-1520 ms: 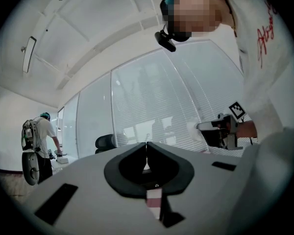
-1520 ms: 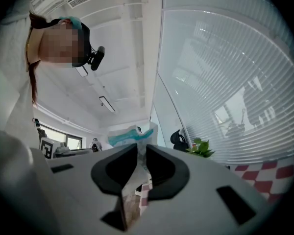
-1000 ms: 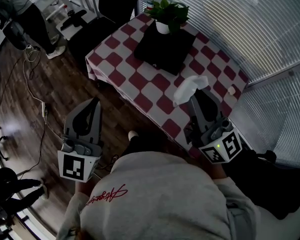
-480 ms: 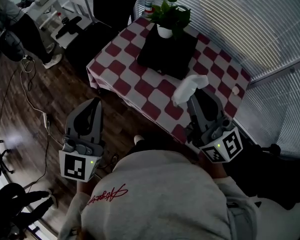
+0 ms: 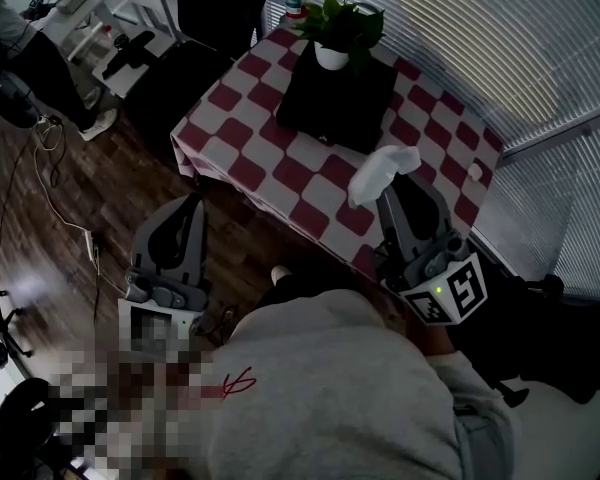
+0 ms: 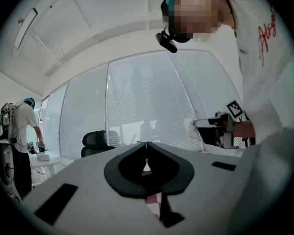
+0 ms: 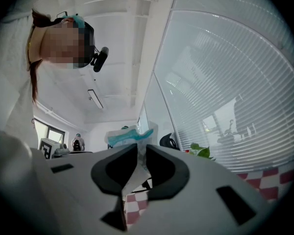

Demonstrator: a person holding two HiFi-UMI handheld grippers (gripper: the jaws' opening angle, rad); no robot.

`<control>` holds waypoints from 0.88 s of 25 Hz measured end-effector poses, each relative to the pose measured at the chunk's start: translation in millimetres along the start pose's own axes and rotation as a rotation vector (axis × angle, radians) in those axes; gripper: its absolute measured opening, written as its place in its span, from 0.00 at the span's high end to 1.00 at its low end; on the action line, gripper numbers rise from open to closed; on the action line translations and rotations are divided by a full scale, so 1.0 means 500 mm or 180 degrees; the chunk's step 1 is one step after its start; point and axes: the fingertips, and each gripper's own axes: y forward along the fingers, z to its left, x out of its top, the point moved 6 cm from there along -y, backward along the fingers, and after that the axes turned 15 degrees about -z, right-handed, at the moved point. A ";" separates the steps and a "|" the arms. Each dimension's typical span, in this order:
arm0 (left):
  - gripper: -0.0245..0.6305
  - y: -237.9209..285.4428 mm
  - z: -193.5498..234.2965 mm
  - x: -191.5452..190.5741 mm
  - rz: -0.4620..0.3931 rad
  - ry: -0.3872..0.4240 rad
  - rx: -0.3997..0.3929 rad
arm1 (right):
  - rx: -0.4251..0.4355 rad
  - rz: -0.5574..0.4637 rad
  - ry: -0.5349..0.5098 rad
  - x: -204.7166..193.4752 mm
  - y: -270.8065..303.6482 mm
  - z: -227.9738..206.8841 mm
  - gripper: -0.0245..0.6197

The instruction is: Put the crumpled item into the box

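1. the left hand-held gripper (image 5: 191,204) is nearest, beside the person's body and over the wooden floor, off the near-left edge of the desk (image 5: 250,148). its jaws are pressed together with nothing between them, and it seems to have no part in this step.
2. the right hand-held gripper (image 5: 394,184) is raised above the near-right part of the desk, jaws pointing forward and tilted up. they are pinched on the lower end of the crumpled item (image 5: 380,172), a white wad that sticks up past the jaw tips and shows a teal streak in the right gripper view.
3. the step in hand looks like the carry: the item is gripped but not yet in the box (image 5: 335,108), which sits farther along the desk, ahead and to the left.
4. the next move calls for reaching forward and left over the box, lowering, then parting the jaws.
5. the potted plant (image 5: 345,28) stands at the box's far edge, so the approach should come from the near side. how open the dark box is, i cannot tell.
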 end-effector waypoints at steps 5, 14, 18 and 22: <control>0.94 0.018 -0.001 -0.012 -0.0068 -0.0071 -0.0033 | -0.0096 0.0012 -0.0073 0.014 -0.014 -0.014 0.86; 0.94 0.079 -0.033 -0.016 -0.0029 -0.0231 -0.0168 | -0.0173 -0.0013 -0.0106 0.053 -0.016 -0.055 0.86; 0.94 0.105 -0.038 -0.010 -0.0080 -0.0240 -0.0163 | -0.0168 0.0024 -0.0110 0.058 -0.010 -0.078 0.86; 0.94 0.119 -0.054 -0.015 -0.0058 -0.0228 -0.0191 | -0.0156 0.0026 -0.0083 0.053 -0.001 -0.096 0.86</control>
